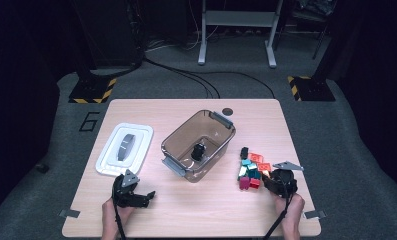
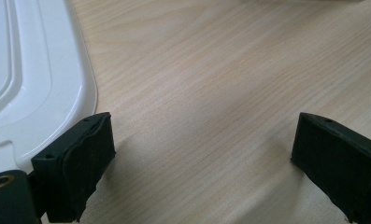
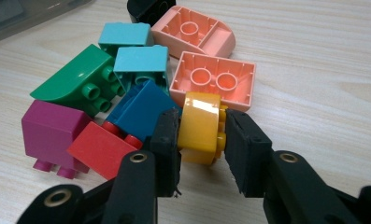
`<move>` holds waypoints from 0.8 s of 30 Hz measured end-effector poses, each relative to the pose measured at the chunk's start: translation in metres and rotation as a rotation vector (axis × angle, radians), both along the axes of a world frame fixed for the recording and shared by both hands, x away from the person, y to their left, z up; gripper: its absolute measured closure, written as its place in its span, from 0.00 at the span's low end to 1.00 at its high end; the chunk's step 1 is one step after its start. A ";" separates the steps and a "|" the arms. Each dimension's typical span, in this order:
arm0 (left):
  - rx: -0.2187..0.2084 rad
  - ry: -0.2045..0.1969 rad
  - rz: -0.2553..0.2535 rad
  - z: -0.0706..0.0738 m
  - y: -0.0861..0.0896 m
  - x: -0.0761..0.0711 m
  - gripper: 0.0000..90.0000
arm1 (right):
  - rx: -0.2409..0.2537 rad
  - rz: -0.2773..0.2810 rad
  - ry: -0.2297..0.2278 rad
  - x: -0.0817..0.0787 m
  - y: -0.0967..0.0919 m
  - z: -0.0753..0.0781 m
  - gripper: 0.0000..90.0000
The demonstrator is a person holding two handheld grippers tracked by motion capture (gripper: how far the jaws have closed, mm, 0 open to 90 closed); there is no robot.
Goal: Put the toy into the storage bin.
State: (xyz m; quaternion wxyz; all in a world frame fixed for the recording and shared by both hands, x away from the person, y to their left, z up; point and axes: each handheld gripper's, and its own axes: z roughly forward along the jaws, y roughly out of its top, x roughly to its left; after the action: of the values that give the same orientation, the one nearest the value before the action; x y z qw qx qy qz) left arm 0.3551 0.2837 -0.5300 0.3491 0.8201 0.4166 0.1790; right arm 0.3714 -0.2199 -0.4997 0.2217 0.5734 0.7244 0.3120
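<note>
My right gripper (image 3: pixel 201 129) is shut on a yellow brick (image 3: pixel 199 122), pinched between both black pads just above the wooden table. It sits at the near edge of a pile of bricks (image 1: pixel 251 170): a magenta one (image 3: pixel 50 130), a red one (image 3: pixel 99 149), a blue one (image 3: pixel 141 109), a green one (image 3: pixel 75 84), two teal and two salmon. In the high view my right gripper (image 1: pixel 268 177) is at the pile's right side. Far to the left my left gripper (image 2: pixel 204 135) (image 1: pixel 145 193) rests open over bare wood, nothing between its pads.
A clear plastic bin (image 1: pixel 221 121) stands mid-table with a black object (image 1: pixel 198 151) inside. Its white lid (image 1: pixel 125 148) (image 2: pixel 33 70) lies flat to the left, just beyond my left gripper. A black brick (image 3: pixel 150 7) lies at the pile's far end.
</note>
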 end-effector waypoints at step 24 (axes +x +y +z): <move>-0.001 -0.003 0.003 0.000 0.000 0.000 0.06 | 0.006 0.006 -0.037 -0.005 -0.007 0.016 0.75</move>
State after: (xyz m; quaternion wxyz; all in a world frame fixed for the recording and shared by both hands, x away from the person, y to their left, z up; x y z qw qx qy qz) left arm 0.3549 0.2836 -0.5303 0.3499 0.8191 0.4173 0.1802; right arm 0.3669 -0.2271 -0.4839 0.2326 0.5661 0.7208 0.3254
